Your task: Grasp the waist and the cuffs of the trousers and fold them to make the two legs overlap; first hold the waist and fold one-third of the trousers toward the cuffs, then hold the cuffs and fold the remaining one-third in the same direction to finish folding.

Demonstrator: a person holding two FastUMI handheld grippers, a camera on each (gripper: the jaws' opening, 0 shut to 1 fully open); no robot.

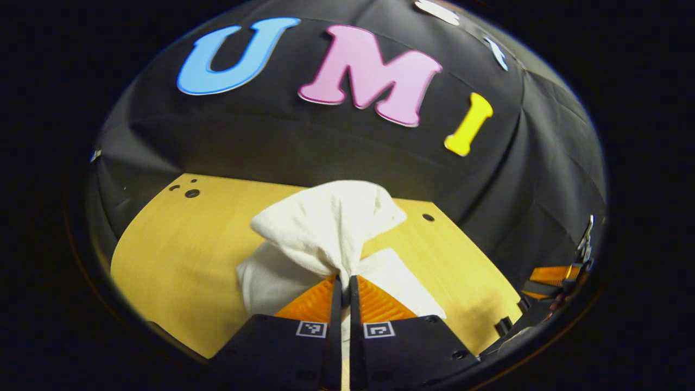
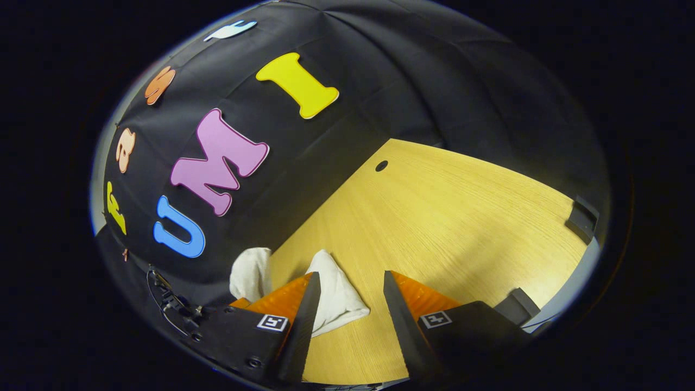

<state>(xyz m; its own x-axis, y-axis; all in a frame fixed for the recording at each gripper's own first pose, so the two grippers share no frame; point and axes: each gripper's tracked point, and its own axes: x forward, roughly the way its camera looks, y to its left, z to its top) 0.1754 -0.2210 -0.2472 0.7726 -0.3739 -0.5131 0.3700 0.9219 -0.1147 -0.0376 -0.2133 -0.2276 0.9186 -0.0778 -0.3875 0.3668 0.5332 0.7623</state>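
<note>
Pinching a bunched fold of the white trousers (image 1: 326,228), left gripper (image 1: 346,279) lifts it above the wooden table (image 1: 179,255). Right gripper (image 2: 350,282) hangs spread apart beside the cloth, gripping nothing.

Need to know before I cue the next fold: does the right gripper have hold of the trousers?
No: in the right gripper view the right gripper stands open above the table, with the white trousers lying between its spread fingers, ungripped.
</note>
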